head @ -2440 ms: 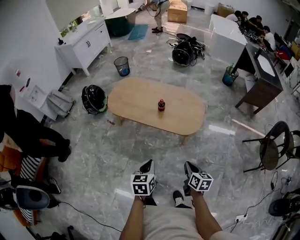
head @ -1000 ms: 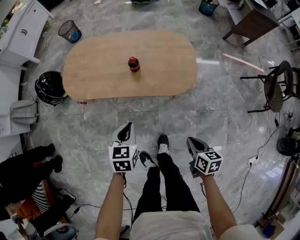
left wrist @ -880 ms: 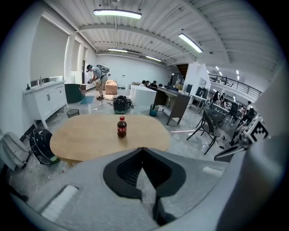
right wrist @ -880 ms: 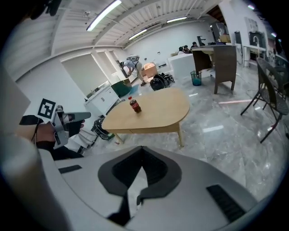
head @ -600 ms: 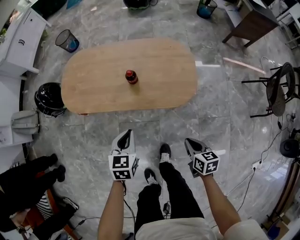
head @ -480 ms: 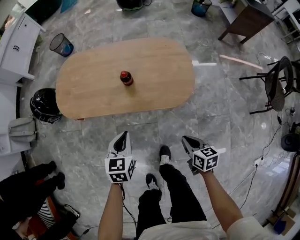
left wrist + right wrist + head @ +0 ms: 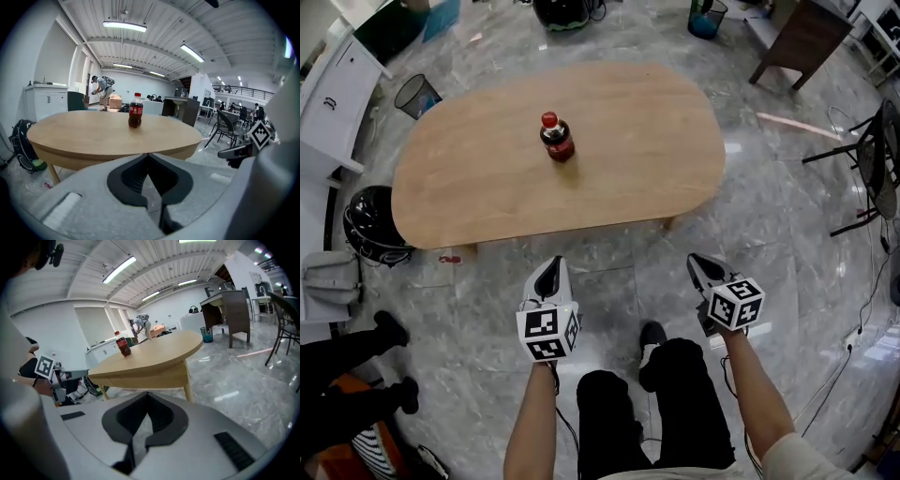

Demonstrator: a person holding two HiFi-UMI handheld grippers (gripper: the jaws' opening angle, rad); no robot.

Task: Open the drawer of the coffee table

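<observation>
Gleaming marble floor [image 7: 787, 197] around oval coffee table [image 7: 628, 141]

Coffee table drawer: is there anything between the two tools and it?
Nothing visible. Only bare floor lies between the left tool, the right tool and the near side of the coffee table; the bottle stands on top.

Bottle [image 7: 555, 137] on coffee table [image 7: 628, 169]
</observation>
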